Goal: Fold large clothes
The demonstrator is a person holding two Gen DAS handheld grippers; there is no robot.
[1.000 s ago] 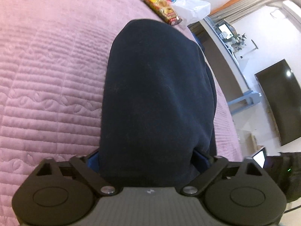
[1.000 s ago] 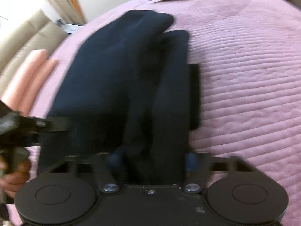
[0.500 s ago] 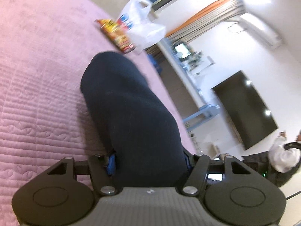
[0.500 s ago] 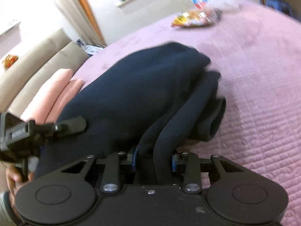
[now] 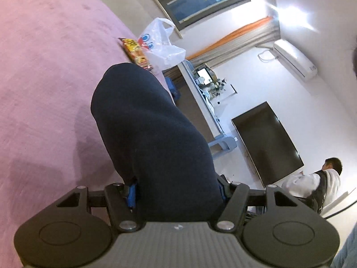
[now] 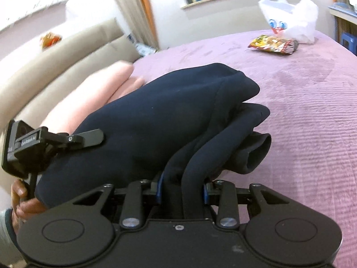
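— Where is the garment (image 6: 151, 120)?
— Bunched above the near bed (image 6: 312, 116), pinched by both: left gripper (image 5: 176, 192) and right gripper (image 6: 181, 187) each closed on dark folds (snack bag (image 6: 273, 44) lies far off).

Right gripper (image 6: 181, 192): closed on folds of navy garment (image 6: 156, 120), bundled above purple bed (image 6: 312, 111). Left gripper (image 6: 84, 138): against garment's left side, grip unclear. Snack packet (image 6: 273, 44) and white plastic bag (image 6: 290, 20): near bed's far edge. Pink blanket (image 6: 89, 102): left edge.
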